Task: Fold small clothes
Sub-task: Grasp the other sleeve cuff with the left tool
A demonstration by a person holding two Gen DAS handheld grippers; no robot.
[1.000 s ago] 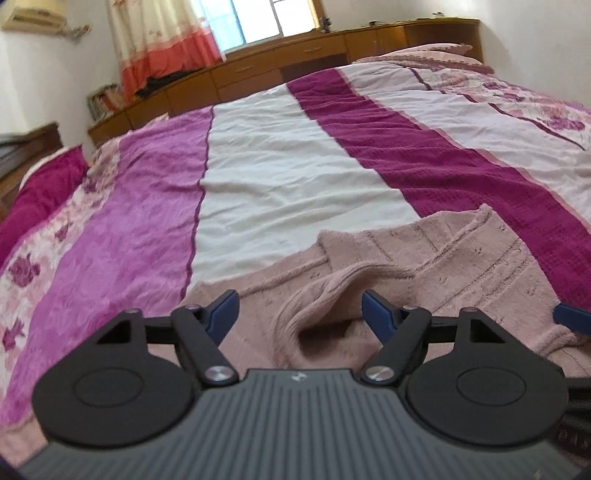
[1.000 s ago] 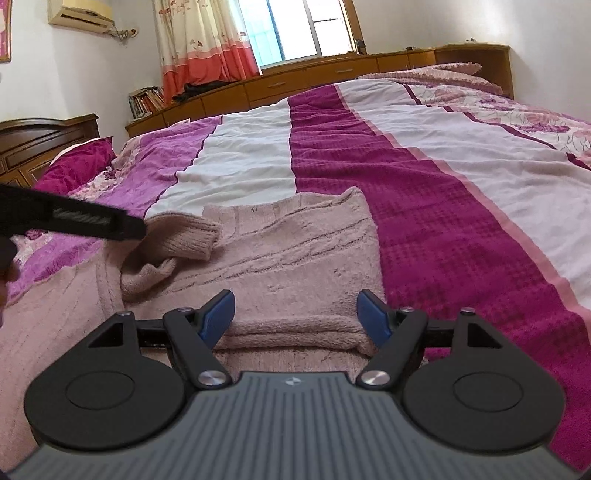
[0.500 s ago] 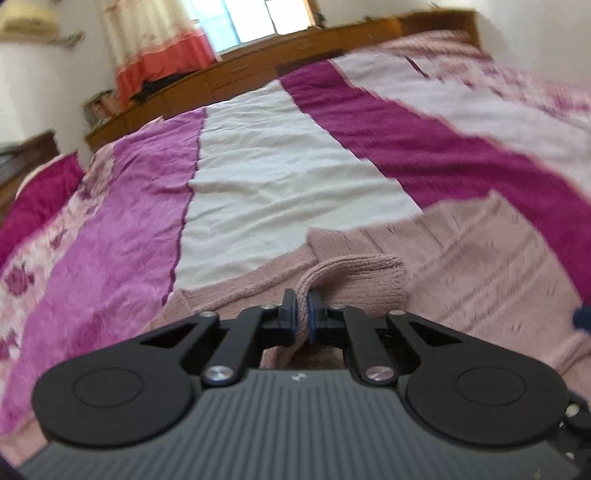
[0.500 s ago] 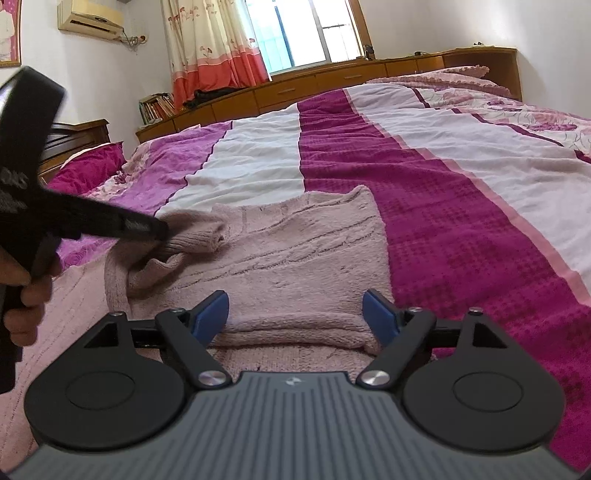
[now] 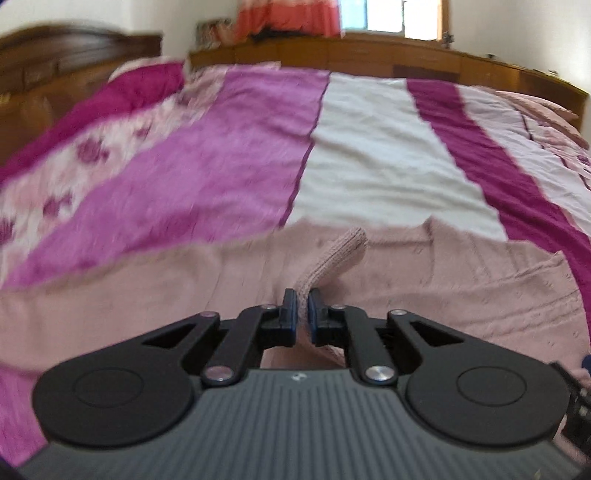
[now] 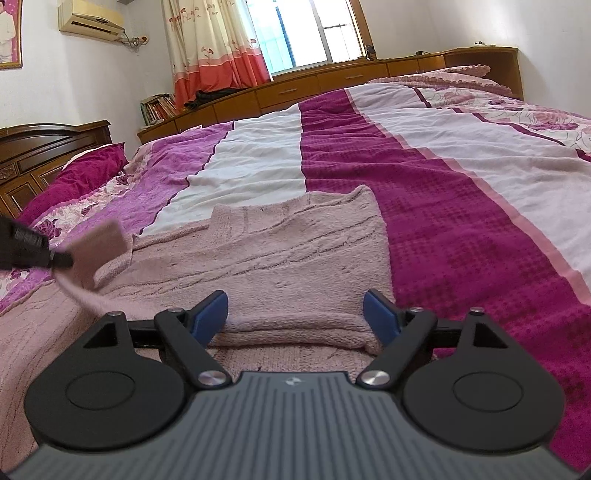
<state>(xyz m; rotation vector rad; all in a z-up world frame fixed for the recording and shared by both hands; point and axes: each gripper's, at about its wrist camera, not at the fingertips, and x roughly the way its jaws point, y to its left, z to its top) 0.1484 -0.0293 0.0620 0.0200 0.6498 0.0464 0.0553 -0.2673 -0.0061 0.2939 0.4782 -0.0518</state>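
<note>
Pink sweater (image 6: 295,254): flat on striped bed (image 6: 461,192). Left gripper (image 5: 302,306): wide a second ago, now clamped on sleeve cuff (image 5: 340,254), lifted leftward. Right gripper (image 6: 295,314): fingers wide, empty, unmoved over folded hem.

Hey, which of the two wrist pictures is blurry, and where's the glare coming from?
Left wrist view: motion-smeared bedspread, though the left tool clamping the sweater cuff stays sharp. Right wrist view: crisp; the window is blown out, and fisheye bends the edges.
</note>
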